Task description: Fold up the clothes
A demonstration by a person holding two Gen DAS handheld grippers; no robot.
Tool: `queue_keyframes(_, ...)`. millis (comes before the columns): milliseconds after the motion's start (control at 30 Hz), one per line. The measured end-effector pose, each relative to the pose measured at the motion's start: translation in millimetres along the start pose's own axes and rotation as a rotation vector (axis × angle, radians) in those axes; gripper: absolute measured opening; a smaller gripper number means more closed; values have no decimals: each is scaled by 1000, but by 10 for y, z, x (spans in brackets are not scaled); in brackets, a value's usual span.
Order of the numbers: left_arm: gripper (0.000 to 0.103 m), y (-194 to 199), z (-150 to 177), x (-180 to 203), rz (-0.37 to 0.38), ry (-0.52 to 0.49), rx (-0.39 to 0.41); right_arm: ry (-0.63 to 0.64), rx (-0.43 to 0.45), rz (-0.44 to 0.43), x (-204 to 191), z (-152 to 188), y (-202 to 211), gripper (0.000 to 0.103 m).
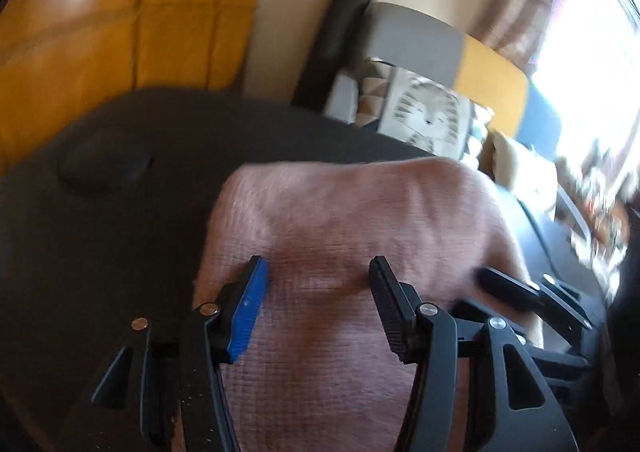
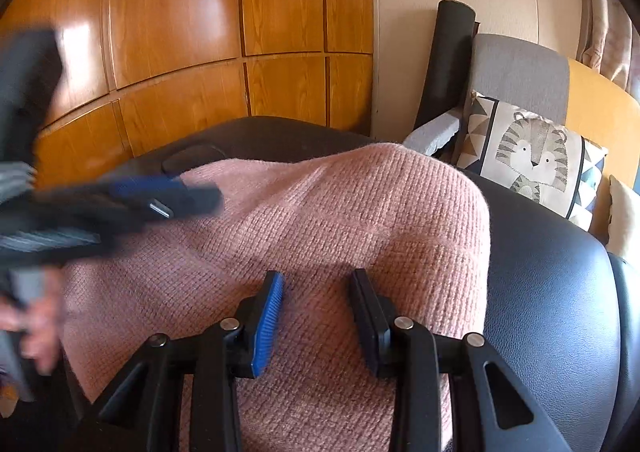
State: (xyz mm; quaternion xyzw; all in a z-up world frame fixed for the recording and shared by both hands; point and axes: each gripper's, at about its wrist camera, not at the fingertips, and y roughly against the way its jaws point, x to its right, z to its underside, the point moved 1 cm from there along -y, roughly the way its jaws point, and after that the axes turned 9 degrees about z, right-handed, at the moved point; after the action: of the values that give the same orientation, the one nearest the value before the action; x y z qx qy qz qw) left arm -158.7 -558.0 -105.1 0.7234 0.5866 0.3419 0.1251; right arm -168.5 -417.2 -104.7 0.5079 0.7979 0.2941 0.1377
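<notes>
Right wrist view: your right gripper [image 2: 316,284] and left gripper [image 1: 316,272] hover spread above the sweater [image 2: 340,212] lying on the black seat [image 2: 552,292]. Grip only one layer and the fold slips.

A home, plainly a living room: glossy orange wood-panelled cupboards [image 2: 224,32] along the wall, a grey and mustard armchair [image 2: 520,68] with a tiger-print cushion [image 2: 532,156], curtains [image 1: 516,12] beside a bright window [image 1: 592,64], and a dark leather-look surface [image 2: 552,272] up front.
</notes>
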Motion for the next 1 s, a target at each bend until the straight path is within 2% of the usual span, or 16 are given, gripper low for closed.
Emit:
queue_keyframes(33, 51, -15, 41, -56, -7, 9, 10, 10, -3, -6, -1, 0, 13, 36)
queue_keyframes(100, 51, -56, 119, 19, -50, -79, 10, 67, -9, -37, -8, -46, 69, 36)
queue_keyframes(167, 51, -114, 94, 53, -77, -109, -8, 76, 8, -50, 14, -148, 198, 34)
queue_keyframes(233, 52, -144, 80, 73, -88, -118, -16, 27, 25, -52, 82, -316, 230, 23)
queue_keyframes(300, 52, -127, 100, 93, -83, -110, -12, -23, 17, -43, 159, -502, 181, 18)
queue_keyframes(333, 52, -116, 114, 95, -78, -105, -8, -49, -11, -44, 197, -574, 92, 14)
queue_keyframes(400, 52, -133, 116, 59, -67, -93, -4, -77, -60, -46, 255, -650, -115, 13)
queue_keyframes(467, 51, -127, 140, 22, -60, -82, -1, -49, -90, -16, 274, -692, -332, 13)
queue_keyframes(533, 51, -134, 154, 23, -56, -82, 0, -27, -131, 27, 316, -669, -563, 9)
queue_keyframes(633, 51, -142, 181, 27, -49, -85, -3, -108, -210, 50, 487, -526, -880, 6)
queue_keyframes(700, 51, -150, 182, 26, -43, -83, -5, -158, -203, 47, 572, -482, -928, 2)
queue_keyframes(800, 51, -151, 170, 15, -35, -74, -4, -98, -184, 66, 511, -483, -932, 2)
queue_keyframes(867, 51, -136, 173, 13, -33, -71, -2, -112, -155, 53, 529, -494, -783, 2)
queue_keyframes(967, 51, -128, 180, -3, -26, -62, 3, -174, -97, 19, 602, -509, -464, 7)
queue_keyframes(1000, 51, -130, 181, -6, -24, -61, 4, -194, -78, 8, 627, -514, -358, 12)
